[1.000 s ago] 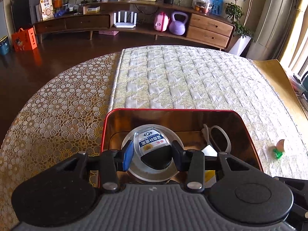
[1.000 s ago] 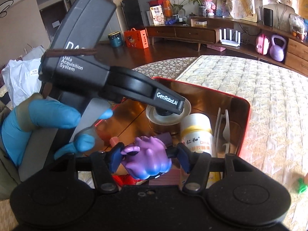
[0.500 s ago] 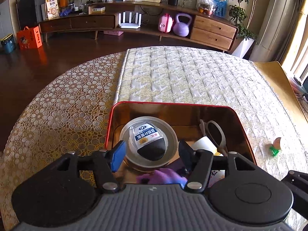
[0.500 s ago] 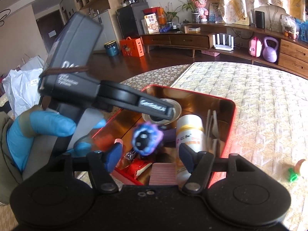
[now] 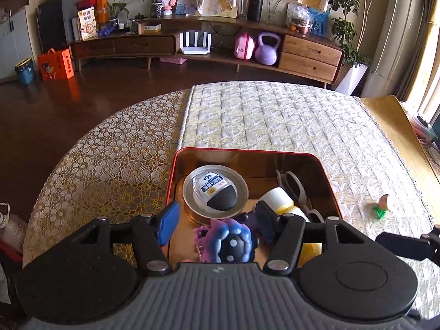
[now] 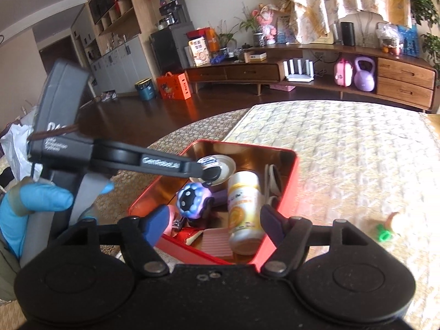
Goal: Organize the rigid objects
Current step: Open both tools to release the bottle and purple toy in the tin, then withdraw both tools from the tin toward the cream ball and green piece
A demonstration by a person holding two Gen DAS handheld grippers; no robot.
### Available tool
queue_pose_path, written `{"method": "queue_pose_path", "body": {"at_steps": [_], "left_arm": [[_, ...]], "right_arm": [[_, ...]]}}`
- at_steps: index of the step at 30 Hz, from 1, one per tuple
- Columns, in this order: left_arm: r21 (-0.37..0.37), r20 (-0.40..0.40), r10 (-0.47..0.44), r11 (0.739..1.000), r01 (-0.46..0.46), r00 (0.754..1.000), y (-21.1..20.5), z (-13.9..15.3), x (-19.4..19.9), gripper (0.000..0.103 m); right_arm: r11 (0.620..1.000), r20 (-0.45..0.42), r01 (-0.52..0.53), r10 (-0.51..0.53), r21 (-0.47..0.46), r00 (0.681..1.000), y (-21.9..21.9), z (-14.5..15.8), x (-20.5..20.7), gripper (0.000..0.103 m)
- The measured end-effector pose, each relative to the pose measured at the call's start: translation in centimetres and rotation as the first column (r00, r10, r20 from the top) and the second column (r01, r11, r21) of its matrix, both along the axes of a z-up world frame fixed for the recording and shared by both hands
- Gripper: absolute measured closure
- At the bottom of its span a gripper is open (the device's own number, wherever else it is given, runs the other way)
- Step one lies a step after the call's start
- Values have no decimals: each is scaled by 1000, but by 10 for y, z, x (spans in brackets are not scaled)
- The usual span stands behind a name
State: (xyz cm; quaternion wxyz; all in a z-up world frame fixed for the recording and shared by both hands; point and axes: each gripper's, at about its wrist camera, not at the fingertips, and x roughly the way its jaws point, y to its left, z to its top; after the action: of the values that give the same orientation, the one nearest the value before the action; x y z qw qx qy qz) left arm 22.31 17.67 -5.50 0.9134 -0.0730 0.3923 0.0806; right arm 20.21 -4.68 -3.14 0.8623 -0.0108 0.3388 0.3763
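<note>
A long wooden sideboard (image 5: 192,44) lines the far wall above a dark glossy floor (image 5: 82,104). Daylight enters through curtains (image 5: 396,41) at right.

A red-rimmed, copper-toned metal tin (image 5: 327,176) holds a purple-and-blue toy with a white-dotted black face (image 5: 229,243) and a white bottle with a yellow, possibly orange-printed, label (image 6: 243,206); gold circle-lace tabletop (image 5: 110,170).

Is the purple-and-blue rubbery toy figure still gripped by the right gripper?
No: the purple-and-blue rubbery toy figure lies inside the red metal tin, and the right gripper is open above it.
</note>
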Motion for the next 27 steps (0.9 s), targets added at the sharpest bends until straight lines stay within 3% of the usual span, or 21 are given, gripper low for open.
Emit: {"method": "queue_pose_path", "body": {"at_steps": [2,5,11,14,17,22,27], "left_arm": [[6,10,-7,1000,7,1000,-6,5,-7,42],[28,37,-28,999,27,999,-18,14,-18,32],[47,70,-72,997,69,995,-44,27,-38,32],[37,74,-89,996,86,993,-57,30,-45,31],[27,78,-103,995,101,992,-68,31,-50,25],[0,81,-125,992,125,989,-88,31,-58,24],[-26,83,-150,988,153,985,-107,28,-61,20]], "right_arm": [[1000,6,18,-18,8,1000,-6,2,-2,24],[999,12,33,-33,18,999,-19,3,-6,21],[997,49,79,-80,25,996,-48,6,-17,13],[994,56,106,-108,37,993,-64,7,-21,11],[989,66,139,-142,47,988,-78,8,-25,5],[981,76,184,-188,60,979,-104,8,-28,0],[969,60,235,-239,72,969,-131,3,-26,0]]}}
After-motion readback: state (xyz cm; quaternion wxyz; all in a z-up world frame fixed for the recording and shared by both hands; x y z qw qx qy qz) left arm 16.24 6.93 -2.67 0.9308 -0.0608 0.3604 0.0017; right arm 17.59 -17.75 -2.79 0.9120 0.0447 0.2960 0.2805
